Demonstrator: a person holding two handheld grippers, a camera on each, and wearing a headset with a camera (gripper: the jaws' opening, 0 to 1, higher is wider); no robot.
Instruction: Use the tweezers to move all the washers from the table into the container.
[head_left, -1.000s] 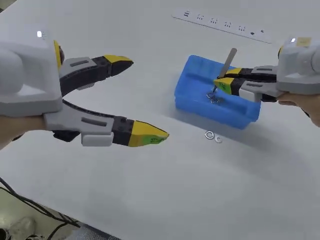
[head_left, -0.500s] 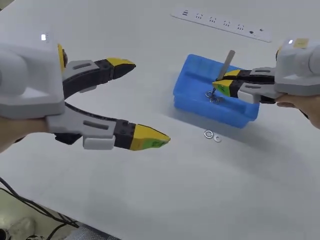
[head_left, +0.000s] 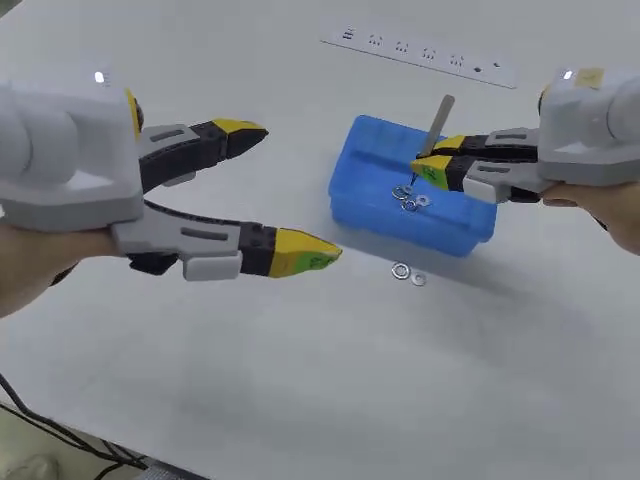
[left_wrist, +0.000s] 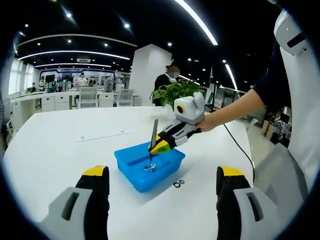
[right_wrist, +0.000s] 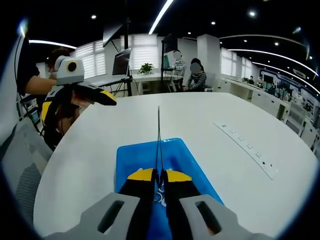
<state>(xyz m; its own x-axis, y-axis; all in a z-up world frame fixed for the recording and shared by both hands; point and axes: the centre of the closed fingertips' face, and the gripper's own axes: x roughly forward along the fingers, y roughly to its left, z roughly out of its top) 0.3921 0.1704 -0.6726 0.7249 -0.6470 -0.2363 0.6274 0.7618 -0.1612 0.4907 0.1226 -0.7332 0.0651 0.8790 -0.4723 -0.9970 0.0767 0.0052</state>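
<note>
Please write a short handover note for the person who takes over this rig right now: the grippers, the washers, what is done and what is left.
Left gripper: open and empty, held above the table, left of the blue container.
Right gripper: shut on the tweezers, whose tips point down into the container.
Done: several washers lie inside the container. I cannot tell whether the tweezers hold one now.
Left: two washers lie side by side on the table, just outside the container's near wall. Pick up each with the tweezers and drop it in.
</note>
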